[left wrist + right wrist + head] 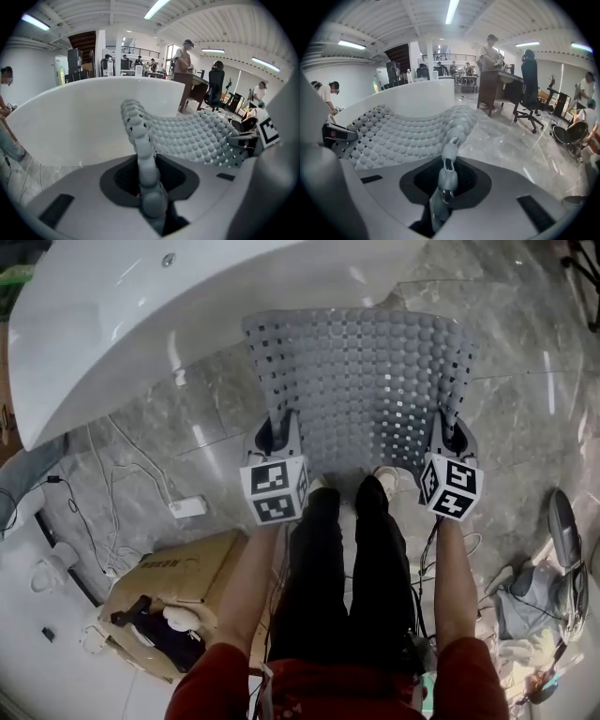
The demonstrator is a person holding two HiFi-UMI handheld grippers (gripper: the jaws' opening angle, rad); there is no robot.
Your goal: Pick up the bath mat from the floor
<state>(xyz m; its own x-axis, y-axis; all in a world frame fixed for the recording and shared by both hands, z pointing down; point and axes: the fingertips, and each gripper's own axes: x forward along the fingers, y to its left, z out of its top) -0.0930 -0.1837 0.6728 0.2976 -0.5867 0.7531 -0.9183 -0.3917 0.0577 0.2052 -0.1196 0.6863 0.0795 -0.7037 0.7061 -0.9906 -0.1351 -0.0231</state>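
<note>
Grey and rubbery, studded with round bumps and punched with small square holes, the bath mat point(361, 381) is stretched between my two grippers above the marble floor point(534, 399). My left gripper point(278, 426) has its fingers pinched tight on the mat's near left corner. In the left gripper view the beaded edge runs straight down into the slot between them. My right gripper point(452, 429) grips the near right corner the same way, its fingers closed on a folded bit of the edge.

The near end of the mat is up off the floor and sags a little between the two holds. The far end runs away from me toward the white bathtub point(141, 315), and I cannot tell whether that edge touches the floor.

My operator's legs point(352, 559) stand just behind the mat, between the two grippers. A cardboard box point(178, 582) sits on the floor off to the left, well apart from the mat.
</note>
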